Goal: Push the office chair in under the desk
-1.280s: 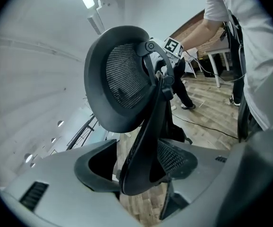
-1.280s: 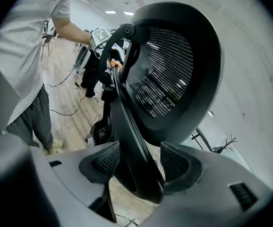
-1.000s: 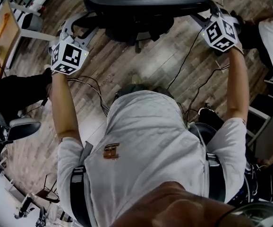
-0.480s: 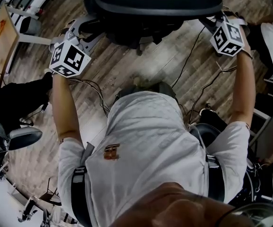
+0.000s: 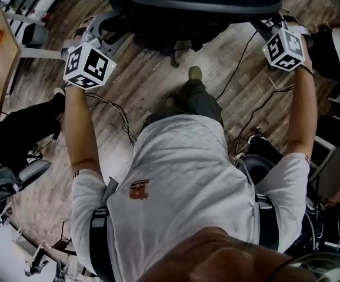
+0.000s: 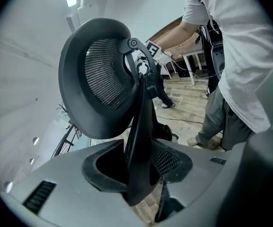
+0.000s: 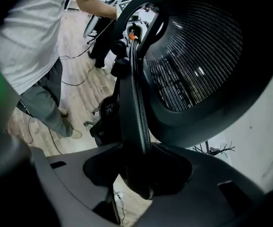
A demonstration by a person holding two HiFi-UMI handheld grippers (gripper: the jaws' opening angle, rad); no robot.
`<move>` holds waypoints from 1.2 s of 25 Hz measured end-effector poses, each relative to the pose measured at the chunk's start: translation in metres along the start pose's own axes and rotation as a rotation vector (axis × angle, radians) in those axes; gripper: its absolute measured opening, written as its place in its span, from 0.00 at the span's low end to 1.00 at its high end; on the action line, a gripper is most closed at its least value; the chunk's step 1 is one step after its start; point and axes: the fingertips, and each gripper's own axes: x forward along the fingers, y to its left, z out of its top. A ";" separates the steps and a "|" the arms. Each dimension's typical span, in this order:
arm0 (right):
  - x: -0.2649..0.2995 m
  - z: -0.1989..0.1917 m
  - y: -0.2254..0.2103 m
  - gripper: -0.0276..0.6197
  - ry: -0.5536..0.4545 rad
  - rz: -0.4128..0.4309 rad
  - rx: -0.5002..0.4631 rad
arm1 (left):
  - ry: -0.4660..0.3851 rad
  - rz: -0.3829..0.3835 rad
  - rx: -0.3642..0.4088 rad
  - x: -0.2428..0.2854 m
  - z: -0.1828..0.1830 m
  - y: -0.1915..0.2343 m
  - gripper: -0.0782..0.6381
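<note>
The office chair [image 5: 187,4] stands straight ahead of the person, its backrest running side to side, with the left gripper [image 6: 141,174] and right gripper [image 7: 139,174] each at one side edge. Both are equally near, and their fingers [image 6: 101,169] are clenched on the thin rim of the frame. The push therefore goes forward, square to that long edge. No desk shows beyond the chair, so I cannot tell how far it must roll. The back and the curved headrest [image 6: 96,74] are springy black mesh in smooth hard plastic, standing on a plank floor [image 5: 152,81] strewn with cables [image 5: 239,60] that could snag the base.
</note>
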 end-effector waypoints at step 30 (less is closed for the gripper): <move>0.152 -0.029 -0.187 0.32 -0.077 0.006 -0.086 | 0.183 0.104 -0.160 0.110 -0.056 0.176 0.41</move>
